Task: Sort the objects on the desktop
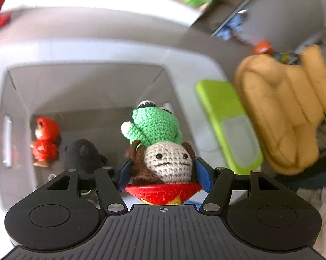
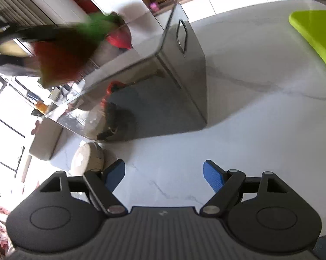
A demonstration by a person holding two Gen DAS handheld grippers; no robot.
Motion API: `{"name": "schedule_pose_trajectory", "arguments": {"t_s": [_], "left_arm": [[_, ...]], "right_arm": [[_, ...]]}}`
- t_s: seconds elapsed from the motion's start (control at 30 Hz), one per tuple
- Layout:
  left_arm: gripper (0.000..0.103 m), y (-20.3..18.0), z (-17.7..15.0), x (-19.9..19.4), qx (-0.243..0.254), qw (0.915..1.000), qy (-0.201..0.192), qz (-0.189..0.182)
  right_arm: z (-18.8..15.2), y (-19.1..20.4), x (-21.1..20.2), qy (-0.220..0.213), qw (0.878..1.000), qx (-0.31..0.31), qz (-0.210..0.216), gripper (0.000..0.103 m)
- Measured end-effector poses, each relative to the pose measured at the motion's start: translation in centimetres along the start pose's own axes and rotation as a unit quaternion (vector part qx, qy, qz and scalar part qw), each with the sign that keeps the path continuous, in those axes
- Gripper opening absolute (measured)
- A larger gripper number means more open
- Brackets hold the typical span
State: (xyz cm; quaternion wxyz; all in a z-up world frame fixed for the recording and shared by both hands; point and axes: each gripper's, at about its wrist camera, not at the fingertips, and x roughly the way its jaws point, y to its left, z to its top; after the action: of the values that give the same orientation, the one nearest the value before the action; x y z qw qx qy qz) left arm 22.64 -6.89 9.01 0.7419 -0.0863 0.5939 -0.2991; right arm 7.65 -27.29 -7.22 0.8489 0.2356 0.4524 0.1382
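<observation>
Left wrist: crochet doll upside-down, lengthwise.

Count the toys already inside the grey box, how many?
2: a red figure by the left wall and a black plush beside it. The crochet doll in the left gripper may hide more.

A crocheted doll with a pale face, brown hair, green frog hat and red base sits clamped between the left tongs, above a grey bin holding a red figurine and a black plush.
</observation>
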Motion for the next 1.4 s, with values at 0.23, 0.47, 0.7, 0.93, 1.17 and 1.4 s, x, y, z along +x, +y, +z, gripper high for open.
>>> {"name": "schedule_pose_trajectory", "arguments": {"t_s": [0.23, 0.47, 0.7, 0.93, 1.17, 1.4], "left_arm": [[0.067, 3.0, 2.7, 8.3, -0.101, 0.9923, 0.072, -0.005], [0.068, 5.4, 2.1, 11.3, -0.167, 0.9792, 0.116, 0.002], [0.075, 7.1, 2.0, 11.1, -0.196, 0.9735, 0.117, -0.012], [0.086, 8.1, 1.5, 7.6, -0.182, 0.9784, 0.085, -0.049], [0.093, 8.7, -1.7, -0.7, -0.123, 0.9849, 0.021, -0.12], [0.093, 14.2, -10.1, -8.7, -0.07, 0.9892, -0.077, -0.103]], "right_arm": [[0.2, -1.4, -1.3, -0.028, 0.999, 0.019, 0.023, 0.084], [0.4, -2.4, -0.6, -0.021, 0.999, 0.027, 0.028, 0.084], [0.5, -0.9, 0.6, 0.0, 1.0, 0.008, 0.03, 0.084], [0.8, 1.8, 1.6, 0.019, 0.999, -0.024, 0.01, 0.085], [1.0, 5.7, 2.1, 0.025, 0.997, -0.069, 0.011, 0.085], [0.6, 8.6, 5.1, 0.053, 0.996, -0.065, 0.039, 0.085]]}}
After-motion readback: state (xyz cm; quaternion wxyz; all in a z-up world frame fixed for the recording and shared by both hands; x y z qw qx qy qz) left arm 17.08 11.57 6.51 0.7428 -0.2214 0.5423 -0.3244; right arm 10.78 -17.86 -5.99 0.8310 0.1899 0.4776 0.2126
